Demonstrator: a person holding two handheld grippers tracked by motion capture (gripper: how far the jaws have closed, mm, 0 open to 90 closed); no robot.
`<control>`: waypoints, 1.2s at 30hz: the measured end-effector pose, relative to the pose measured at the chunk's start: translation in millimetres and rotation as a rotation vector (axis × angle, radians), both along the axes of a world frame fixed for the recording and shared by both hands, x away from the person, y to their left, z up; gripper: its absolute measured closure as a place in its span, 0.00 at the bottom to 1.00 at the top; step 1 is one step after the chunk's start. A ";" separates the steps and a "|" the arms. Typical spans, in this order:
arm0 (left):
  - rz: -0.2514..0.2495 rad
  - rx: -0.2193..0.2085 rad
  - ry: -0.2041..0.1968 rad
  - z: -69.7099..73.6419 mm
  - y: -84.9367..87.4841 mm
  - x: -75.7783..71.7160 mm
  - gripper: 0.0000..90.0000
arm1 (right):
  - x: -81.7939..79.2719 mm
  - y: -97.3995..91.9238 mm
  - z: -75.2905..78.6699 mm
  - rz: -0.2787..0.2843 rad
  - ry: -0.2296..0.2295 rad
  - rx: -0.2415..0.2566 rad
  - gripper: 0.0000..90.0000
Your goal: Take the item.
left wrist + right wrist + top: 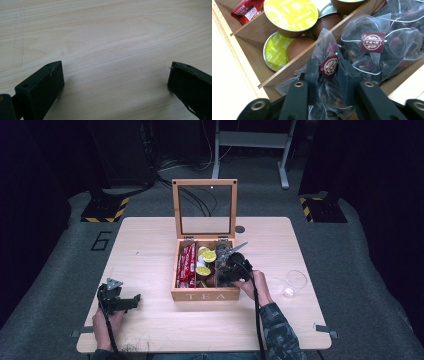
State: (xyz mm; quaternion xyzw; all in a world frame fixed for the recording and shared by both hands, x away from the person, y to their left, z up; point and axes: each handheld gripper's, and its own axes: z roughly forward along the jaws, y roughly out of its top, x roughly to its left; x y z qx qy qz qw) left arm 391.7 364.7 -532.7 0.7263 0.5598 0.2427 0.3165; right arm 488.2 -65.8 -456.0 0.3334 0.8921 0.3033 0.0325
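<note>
From my seat the clearest lettering is "TEA", carved on the front wall of the wooden box (205, 296) at the centre of the high view. Its glass-paned lid (204, 209) stands upright behind it. In the right gripper view the yellow-green capsule lids (291, 13) carry print, and on the lower one I can read "CAPPUCCINO" along the rim; the brown capsule bodies (298, 45) lie beside them in the middle compartment. Red packets (186, 266) fill the left compartment, their white print too small for me to read. The mesh tea bags (382, 47) sit in the right compartment, each with a dark red square tag (372, 41) bearing a round gold emblem (its characters are too fine to make out).

My right hand-held gripper (328, 75) is down in that right compartment, jaws drawn in close on one tea bag (327, 53), whose tag shows just between the fingertips. The wooden divider (294, 66) runs right beside the left jaw.

My left hand-held gripper (116, 75) rests at the lower left of the high view, its jaws spread wide with only bare bench (107, 37) between them. A clear plastic cup (295, 283) lies on its side at the right of the bench, apart from the box. A "6" is marked on the grey floor (50, 285) at the left.
</note>
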 end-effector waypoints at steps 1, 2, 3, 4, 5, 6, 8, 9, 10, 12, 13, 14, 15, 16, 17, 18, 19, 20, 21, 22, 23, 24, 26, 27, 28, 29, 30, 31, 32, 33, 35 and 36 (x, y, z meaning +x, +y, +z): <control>0.000 0.000 0.000 0.0 0.0 0.0 0.00 | -0.3 0.2 0.0 0.001 -0.002 -0.001 0.83; 0.000 0.000 0.000 0.0 0.0 0.0 0.00 | -0.4 0.1 0.4 0.001 -0.002 -0.003 0.83; 0.000 0.000 0.000 0.0 0.0 0.0 0.00 | -0.8 0.2 0.6 -0.004 -0.003 -0.002 0.84; 0.000 0.000 0.000 0.0 0.0 0.0 0.00 | -1.5 0.4 0.9 -0.011 0.001 -0.002 0.84; 0.000 0.000 0.000 0.0 0.0 0.0 0.00 | -1.3 0.0 1.0 -0.001 -0.007 -0.001 0.84; 0.000 0.000 0.000 0.0 0.0 0.0 0.00 | -2.0 -0.3 1.9 -0.004 -0.004 0.002 0.84; 0.000 0.000 0.000 0.0 0.0 0.0 0.00 | -2.3 -2.0 2.7 0.000 -0.019 0.018 0.85; 0.000 0.000 0.000 0.0 0.0 0.0 0.00 | -3.0 -3.1 4.1 -0.005 -0.016 0.025 0.85; 0.000 0.000 0.000 0.0 0.0 0.0 0.00 | -3.0 -3.1 4.1 -0.005 -0.016 0.025 0.85; 0.000 0.000 0.000 0.0 0.0 0.0 0.00 | -3.8 -6.0 6.6 -0.009 -0.020 0.042 0.85; 0.000 -0.001 0.000 0.0 0.0 0.0 0.00 | -4.0 -6.7 7.2 -0.009 -0.024 0.046 0.85; 0.000 0.000 0.000 0.0 0.0 0.0 0.00 | -4.6 -8.4 9.0 -0.013 -0.033 0.063 0.85; 0.000 0.000 0.000 0.0 0.0 0.0 0.00 | -4.6 -8.4 9.0 -0.013 -0.033 0.063 0.85; 0.000 0.000 0.000 0.0 0.0 0.0 0.00 | -5.0 -9.3 10.5 -0.012 -0.037 0.069 0.85; 0.000 0.000 0.000 0.0 0.0 0.0 0.00 | -6.0 -11.0 13.1 -0.015 -0.047 0.069 0.85; 0.000 0.000 0.000 0.0 0.0 0.0 0.00 | -6.0 -11.0 13.1 -0.015 -0.047 0.069 0.85; 0.000 0.000 0.000 0.0 0.0 0.0 0.00 | -6.2 -11.4 13.7 -0.013 -0.046 0.075 0.85; 0.000 0.000 0.000 0.0 0.0 0.0 0.00 | -6.5 -12.1 13.9 -0.014 -0.052 0.076 0.85; 0.000 0.000 0.000 0.0 0.0 0.0 0.00 | -7.5 -12.9 15.3 -0.021 -0.056 0.080 0.85; 0.000 0.000 0.000 0.0 0.0 0.0 0.00 | -7.5 -12.9 15.3 -0.021 -0.056 0.080 0.85; 0.000 0.000 0.000 0.0 0.0 0.0 0.00 | -8.0 -13.6 15.9 -0.022 -0.058 0.080 0.85; 0.000 0.000 0.000 0.0 0.0 0.0 0.00 | -8.1 -14.6 16.9 -0.021 -0.065 0.081 0.85; 0.000 0.000 0.000 0.0 0.0 0.0 0.00 | -9.5 -16.3 19.2 -0.028 -0.072 0.096 0.85; 0.000 0.000 0.000 0.0 0.0 0.0 0.00 | -10.1 -16.8 20.3 -0.030 -0.067 0.091 0.85; -0.001 0.000 0.001 0.0 0.0 0.0 0.00 | -9.7 -17.5 20.9 -0.024 -0.072 0.094 0.85; -0.001 0.000 0.001 0.0 0.0 0.0 0.00 | -9.7 -17.5 20.9 -0.024 -0.072 0.094 0.85; 0.000 0.000 0.000 0.0 0.0 0.0 0.00 | -10.6 -17.8 22.4 -0.031 -0.073 0.095 0.85; 0.000 0.000 0.000 0.0 0.0 0.0 0.00 | -11.1 -19.0 24.0 -0.027 -0.080 0.095 0.85; 0.000 0.000 0.000 0.0 0.0 0.0 0.00 | -11.1 -19.7 25.3 -0.025 -0.079 0.100 0.85; 0.000 0.000 0.000 0.0 0.0 0.0 0.00 | -11.4 -20.5 26.8 -0.024 -0.083 0.102 0.85; 0.000 0.000 0.000 0.0 0.0 0.0 0.00 | -12.4 -21.3 29.5 -0.034 -0.091 0.112 0.86; 0.000 0.000 0.000 0.0 0.0 0.0 0.00 | -13.7 -22.8 32.7 -0.033 -0.097 0.110 0.86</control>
